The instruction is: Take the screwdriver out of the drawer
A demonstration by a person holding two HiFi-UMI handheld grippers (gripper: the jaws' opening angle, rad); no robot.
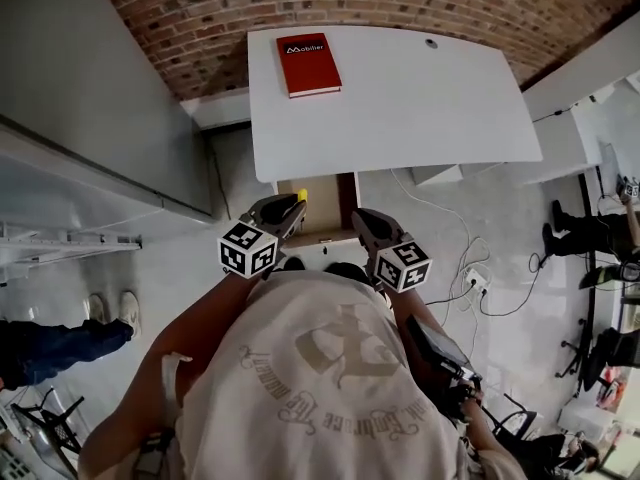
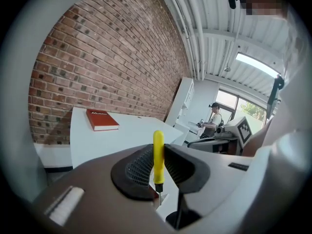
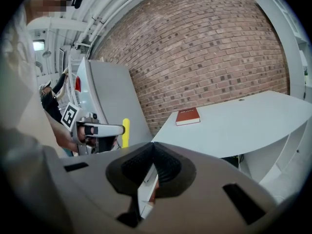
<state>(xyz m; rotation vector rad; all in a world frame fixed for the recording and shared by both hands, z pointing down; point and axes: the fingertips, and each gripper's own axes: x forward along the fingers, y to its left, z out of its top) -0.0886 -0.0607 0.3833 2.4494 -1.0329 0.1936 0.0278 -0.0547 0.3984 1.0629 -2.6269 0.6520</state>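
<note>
Gripping the yellow screwdriver [image 2: 158,162] in my left claw [image 2: 157,150], I hold it up, seemingly clear of the open drawer [image 1: 325,213] under the worktop [image 1: 400,98]. My right claw [image 3: 153,150] is closed and empty. The job looks essentially done.

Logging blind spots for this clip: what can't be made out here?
Drawer contents: head view, table edge, left gripper and right gripper cover most.
Screwdriver tip type: left gripper view, too small and dark below the jaws.
Book title: too small in every view.
</note>
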